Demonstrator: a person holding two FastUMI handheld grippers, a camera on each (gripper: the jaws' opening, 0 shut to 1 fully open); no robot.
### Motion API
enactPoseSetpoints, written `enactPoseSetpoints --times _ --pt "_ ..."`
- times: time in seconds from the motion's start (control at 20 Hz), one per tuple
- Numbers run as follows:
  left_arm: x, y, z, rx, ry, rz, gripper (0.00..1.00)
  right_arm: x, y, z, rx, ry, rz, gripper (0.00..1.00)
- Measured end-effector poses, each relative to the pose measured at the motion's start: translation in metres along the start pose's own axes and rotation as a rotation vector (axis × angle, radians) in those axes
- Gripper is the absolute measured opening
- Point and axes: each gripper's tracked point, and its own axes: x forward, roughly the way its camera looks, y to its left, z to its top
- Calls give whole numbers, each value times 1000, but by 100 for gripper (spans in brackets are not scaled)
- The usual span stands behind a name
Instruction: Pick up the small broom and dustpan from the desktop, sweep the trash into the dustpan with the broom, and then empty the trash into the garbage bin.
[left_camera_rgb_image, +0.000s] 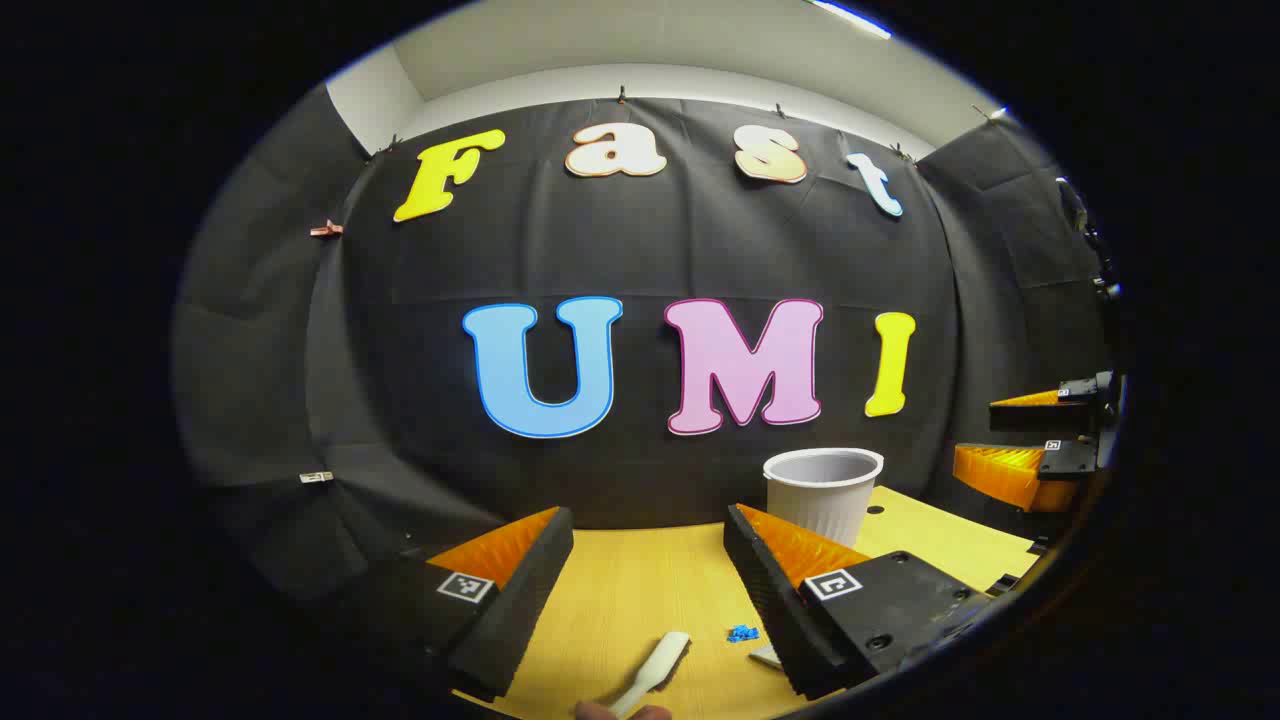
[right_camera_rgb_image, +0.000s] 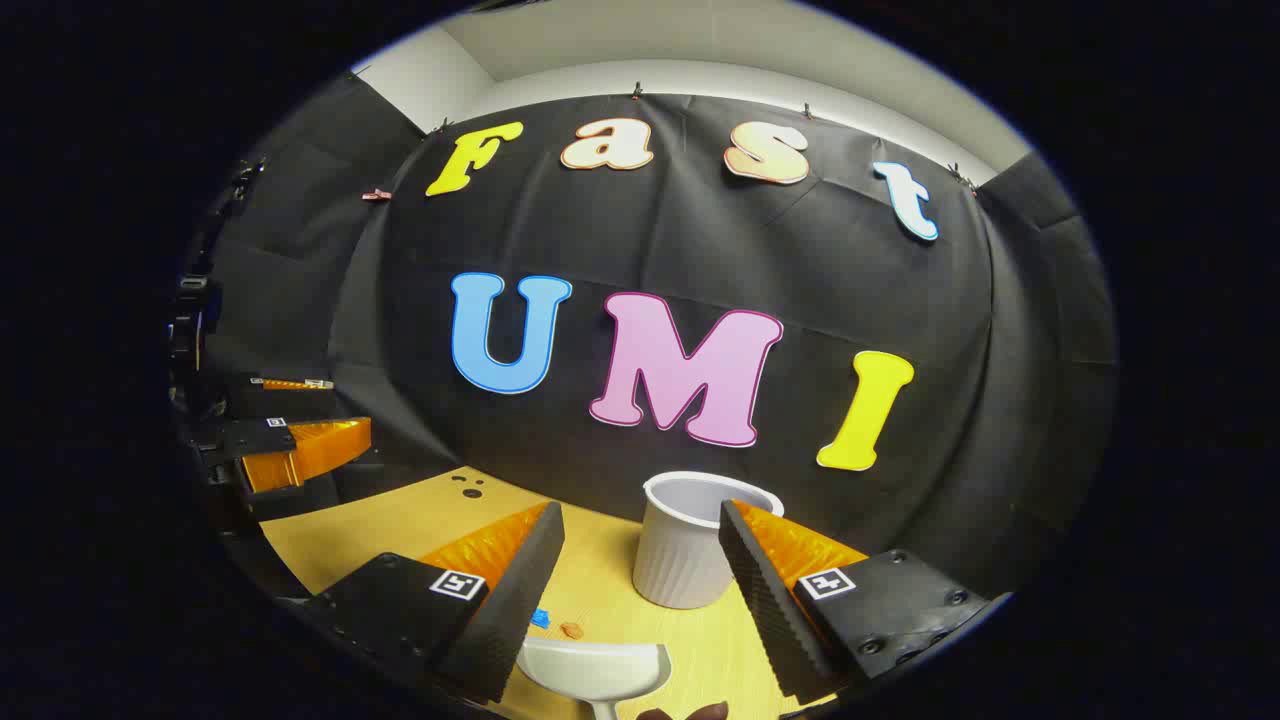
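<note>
My left gripper (left_camera_rgb_image: 648, 515) hangs open above the wooden desktop (left_camera_rgb_image: 620, 590). Below its gap lies a slim white handle (left_camera_rgb_image: 660, 668), apparently the small broom's, untouched by either finger. A blue scrap of trash (left_camera_rgb_image: 741, 632) sits just right of it. In the right gripper view my right gripper (right_camera_rgb_image: 640, 510) is also open, over the white dustpan (right_camera_rgb_image: 595, 668), which lies flat on the desk. Blue trash (right_camera_rgb_image: 540, 618) and an orange bit (right_camera_rgb_image: 571, 630) lie just beyond the pan. The white ribbed garbage bin (right_camera_rgb_image: 690, 545) stands upright at the back, also seen from the left as the bin (left_camera_rgb_image: 823, 490).
The right gripper (left_camera_rgb_image: 1040, 440) shows far right in the left gripper view, and the left gripper (right_camera_rgb_image: 290, 440) far left in the right gripper view. The black cloth wall closes the desk's far edge. Small dark holes (right_camera_rgb_image: 467, 487) mark the desk's back left.
</note>
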Motion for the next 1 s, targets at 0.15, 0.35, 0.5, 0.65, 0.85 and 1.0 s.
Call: enactPoseSetpoints --times 0.15,0.35,0.5,0.65,0.85,1.0 --pt "-2 -4 -2 3 11 -12 97 -1 1 -2 6 6 -4 98" --pt "-2 -3 -4 8 13 -15 97 -1 3 -2 13 5 -6 98" --pt "0 -3 -9 7 23 -16 97 0 4 -5 15 15 -3 98" --pt "2 0 -11 11 27 -12 97 1 8 -8 20 27 3 98" --pt "4 5 -15 20 33 -9 97 1 15 -24 11 95 39 98" --pt "5 9 -24 21 45 -8 97 -10 23 -55 37 242 102 98"
